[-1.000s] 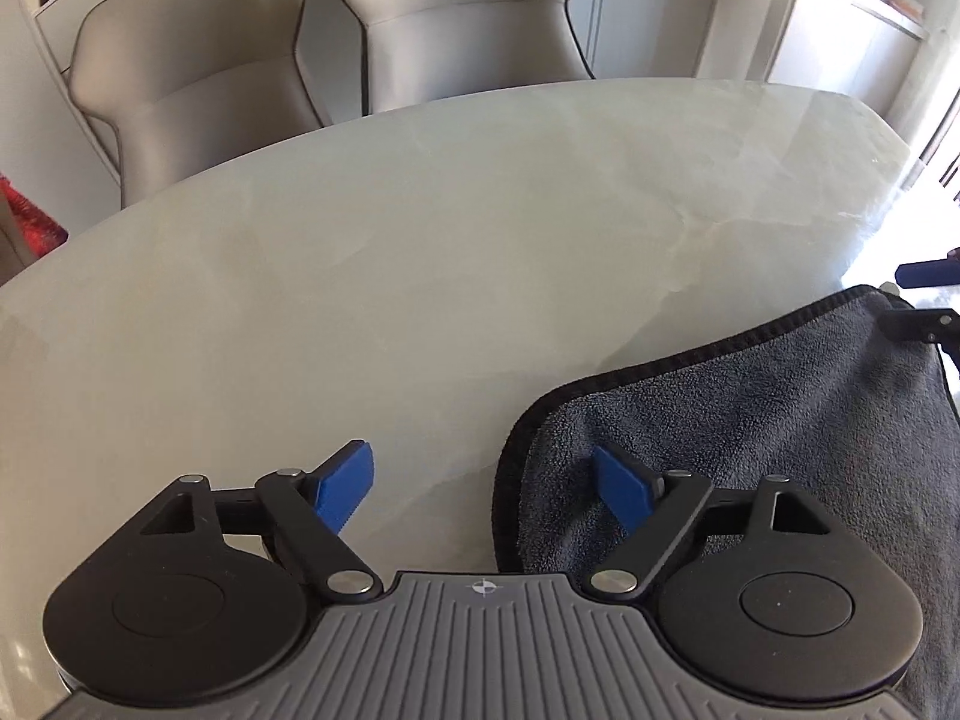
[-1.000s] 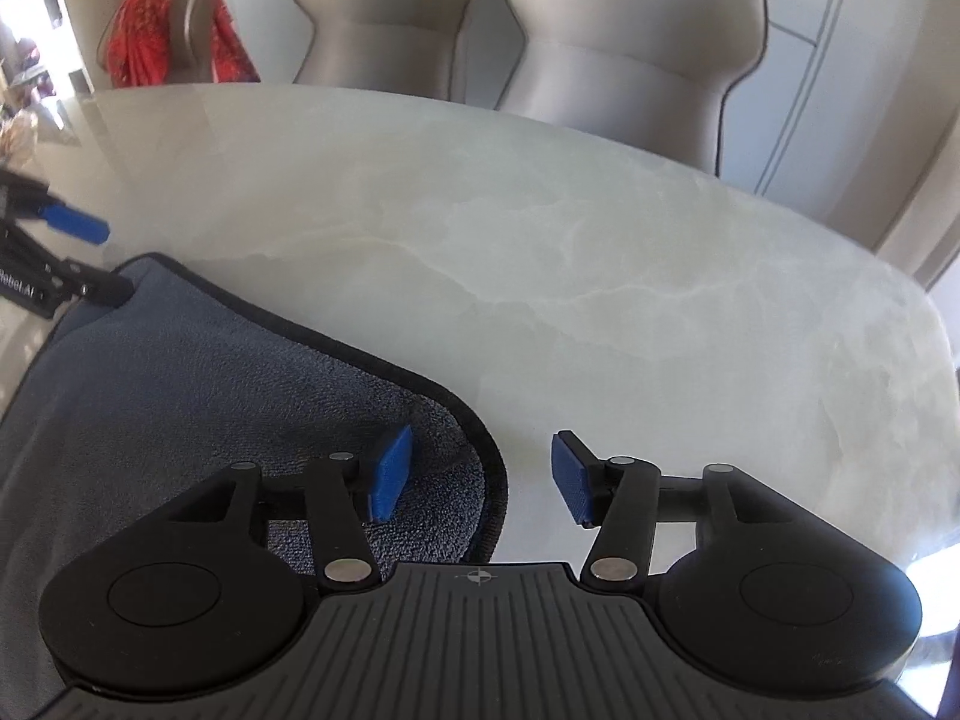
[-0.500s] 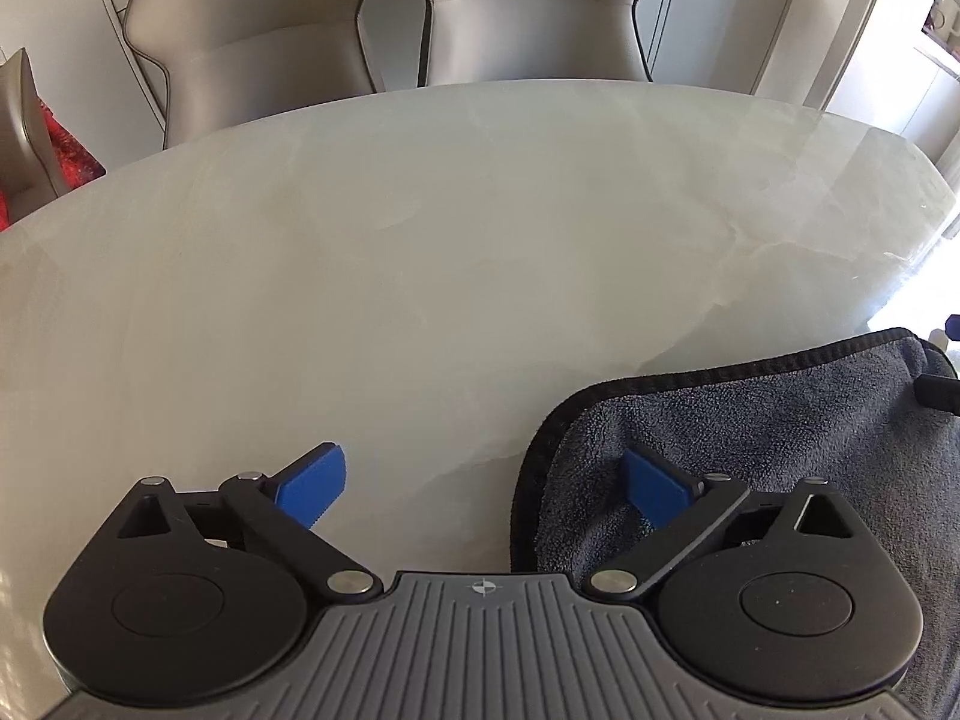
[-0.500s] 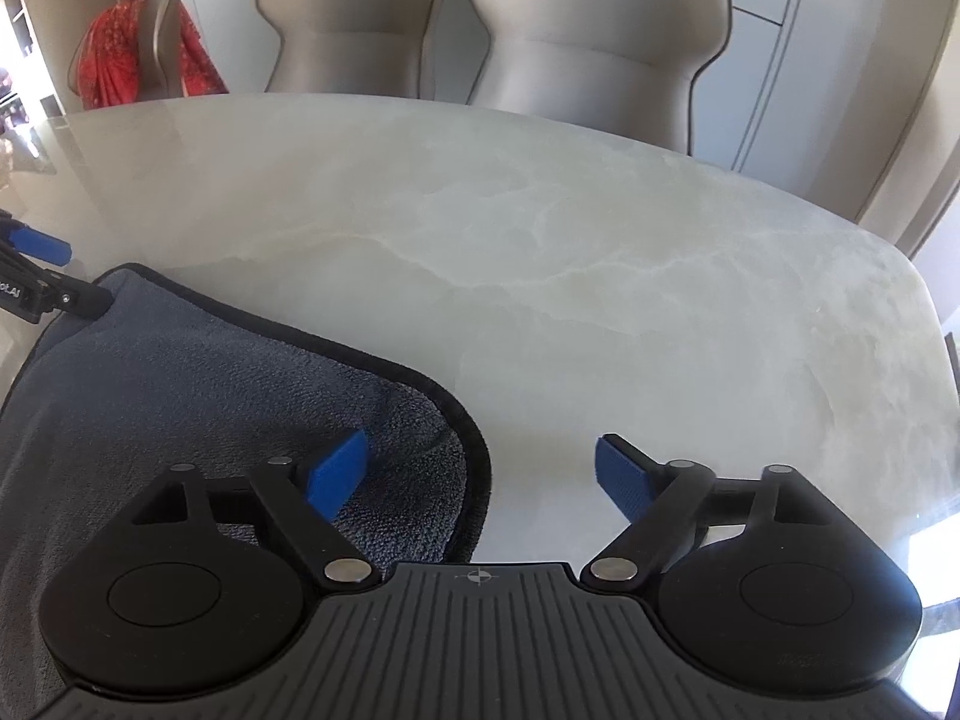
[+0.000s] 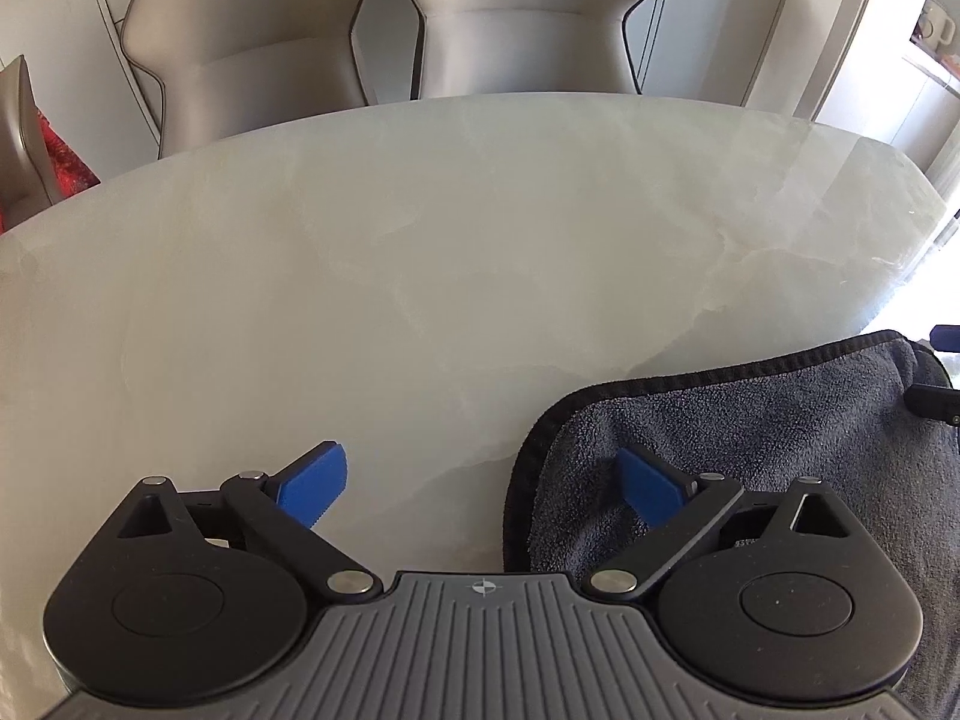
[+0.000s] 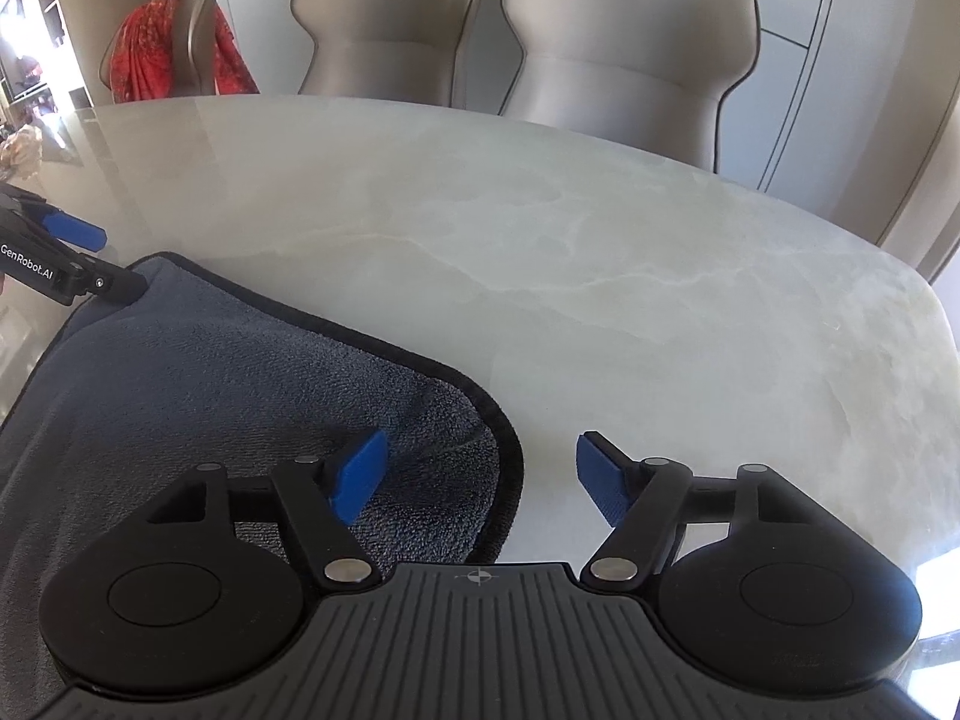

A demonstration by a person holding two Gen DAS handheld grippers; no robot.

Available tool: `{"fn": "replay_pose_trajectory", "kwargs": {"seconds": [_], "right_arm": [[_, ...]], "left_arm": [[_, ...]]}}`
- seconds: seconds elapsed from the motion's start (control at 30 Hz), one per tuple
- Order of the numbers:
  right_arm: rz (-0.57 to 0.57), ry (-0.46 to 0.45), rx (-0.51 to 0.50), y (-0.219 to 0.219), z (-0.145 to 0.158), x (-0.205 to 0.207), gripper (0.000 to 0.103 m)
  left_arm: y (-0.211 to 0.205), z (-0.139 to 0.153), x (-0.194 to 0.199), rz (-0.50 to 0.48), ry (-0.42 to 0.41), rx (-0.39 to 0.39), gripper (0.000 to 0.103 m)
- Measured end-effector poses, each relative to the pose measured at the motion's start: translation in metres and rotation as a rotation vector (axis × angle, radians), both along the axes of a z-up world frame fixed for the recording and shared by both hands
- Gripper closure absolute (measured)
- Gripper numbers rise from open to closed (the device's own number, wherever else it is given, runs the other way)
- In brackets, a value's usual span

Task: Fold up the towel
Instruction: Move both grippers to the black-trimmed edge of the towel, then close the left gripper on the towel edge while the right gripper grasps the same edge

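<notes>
While the grey towel lies flat on the marble tabletop, I hold my left tool and right tool spread apart at its far corners; folding looks unfinished.

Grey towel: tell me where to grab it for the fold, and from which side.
Grip the grey towel at its two rounded, black-piped corners, probably the best hold. Each open gripper already straddles one: left gripper, right gripper. Come in low from the outer side edges, since the towel lies flat on the marble table.
</notes>
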State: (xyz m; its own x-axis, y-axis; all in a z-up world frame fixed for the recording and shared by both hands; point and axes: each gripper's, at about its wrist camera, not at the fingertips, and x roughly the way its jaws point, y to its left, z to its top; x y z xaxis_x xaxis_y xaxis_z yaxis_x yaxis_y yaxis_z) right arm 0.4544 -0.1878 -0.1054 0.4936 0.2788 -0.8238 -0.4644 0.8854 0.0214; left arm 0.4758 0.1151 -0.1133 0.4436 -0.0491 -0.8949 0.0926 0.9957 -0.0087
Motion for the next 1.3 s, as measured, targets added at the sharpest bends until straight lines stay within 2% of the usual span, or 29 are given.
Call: {"fn": "replay_pose_trajectory", "kwargs": {"seconds": [0.03,0.23,0.27,0.3,0.33,0.37,0.43,0.47,0.5,0.53,0.6,0.77,0.9,1.0,1.13,1.3], "right_arm": [[0.005,0.0,0.002,0.001,0.001,0.0,0.044],[0.022,0.002,0.01,0.008,0.003,0.0,0.059],[0.022,0.002,0.017,0.009,0.002,0.001,0.063],[0.023,0.005,0.028,0.01,0.002,0.002,0.074],[0.025,0.015,0.05,0.009,0.002,0.002,0.082],[0.026,0.023,0.067,0.009,0.002,0.002,0.083],[0.027,0.021,0.072,0.008,0.003,0.002,0.085],[0.029,0.02,0.075,0.008,0.003,0.002,0.087],[0.031,0.02,0.08,0.008,0.003,0.001,0.089],[0.035,0.018,0.086,0.008,0.003,0.0,0.09],[0.042,0.015,0.098,0.007,0.004,-0.003,0.09],[0.05,-0.009,0.121,0.005,0.009,-0.009,0.09],[0.039,-0.012,0.115,0.001,0.008,-0.006,0.09],[0.041,-0.02,0.12,-0.001,0.009,-0.007,0.09],[0.076,-0.071,0.11,0.002,0.02,-0.015,0.09],[0.115,-0.121,0.11,-0.004,0.042,-0.035,0.09]], "left_arm": [[0.0,0.0,0.002,0.0,0.013,0.0,0.003],[-0.003,0.006,0.005,-0.019,0.034,0.002,0.005],[-0.003,0.007,0.004,-0.026,0.025,0.0,0.006],[-0.004,0.008,0.002,-0.037,0.013,-0.002,0.01],[-0.006,0.009,0.001,-0.057,0.002,-0.004,0.017],[-0.008,0.01,-0.001,-0.076,-0.008,-0.006,0.022],[-0.012,0.015,-0.004,-0.133,-0.021,-0.014,0.041],[-0.013,0.016,-0.005,-0.145,-0.022,-0.016,0.046],[-0.015,0.018,-0.007,-0.157,-0.023,-0.021,0.059],[-0.016,0.02,-0.007,-0.169,-0.024,-0.026,0.077],[-0.015,0.021,-0.007,-0.18,-0.02,-0.053,0.093],[-0.013,0.025,-0.012,-0.181,-0.046,-0.038,0.096],[-0.007,0.032,-0.011,-0.168,-0.068,-0.068,0.096],[-0.009,0.036,-0.016,-0.185,-0.08,-0.041,0.096],[-0.009,0.042,-0.022,-0.188,-0.116,-0.037,0.096],[-0.004,0.063,-0.048,-0.205,-0.164,-0.045,0.096]]}}
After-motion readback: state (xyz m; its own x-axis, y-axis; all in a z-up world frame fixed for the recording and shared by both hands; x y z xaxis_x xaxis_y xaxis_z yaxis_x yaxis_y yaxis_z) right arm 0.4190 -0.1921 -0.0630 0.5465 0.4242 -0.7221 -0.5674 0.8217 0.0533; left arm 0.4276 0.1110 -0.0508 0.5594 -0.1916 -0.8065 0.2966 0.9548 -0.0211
